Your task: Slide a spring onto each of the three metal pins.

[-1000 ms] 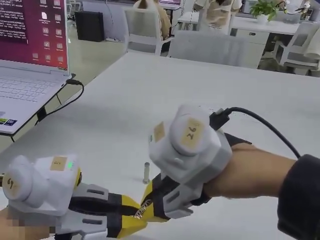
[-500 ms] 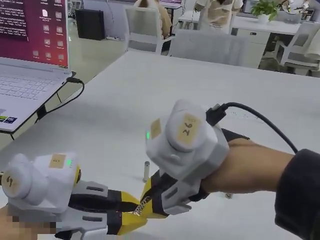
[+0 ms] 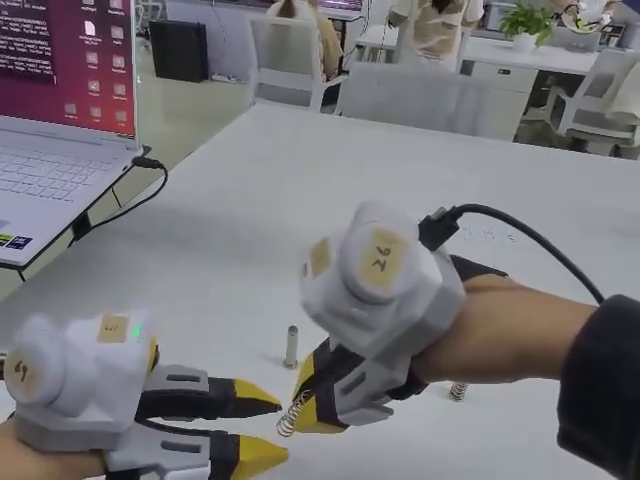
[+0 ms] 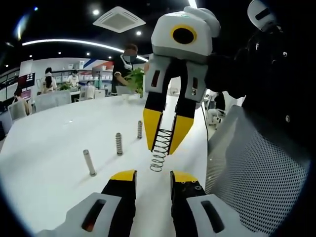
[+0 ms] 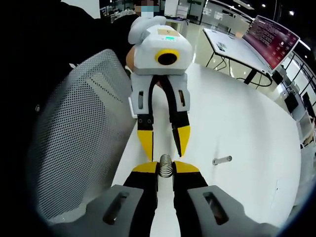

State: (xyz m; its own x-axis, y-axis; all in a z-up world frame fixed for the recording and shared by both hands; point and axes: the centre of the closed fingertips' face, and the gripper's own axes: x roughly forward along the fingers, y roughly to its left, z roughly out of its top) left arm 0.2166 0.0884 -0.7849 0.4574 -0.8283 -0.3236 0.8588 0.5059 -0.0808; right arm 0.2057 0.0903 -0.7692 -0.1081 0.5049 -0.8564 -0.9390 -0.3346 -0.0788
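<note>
Since a second ago the left gripper [image 3: 262, 426] has backed off with jaws spread, so the right gripper [image 4: 166, 140] alone pinches the slanting spring [image 4: 159, 153] just over the worktop [image 3: 300, 200], and the bare pin [image 3: 291, 346] stands upright just beyond it, nearest the right gripper.

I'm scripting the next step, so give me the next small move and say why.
Probably carry the spring over the bare pin and line it up. The right gripper is shut on the spring, the left gripper is open, and the other two pins appear to wear springs.
</note>
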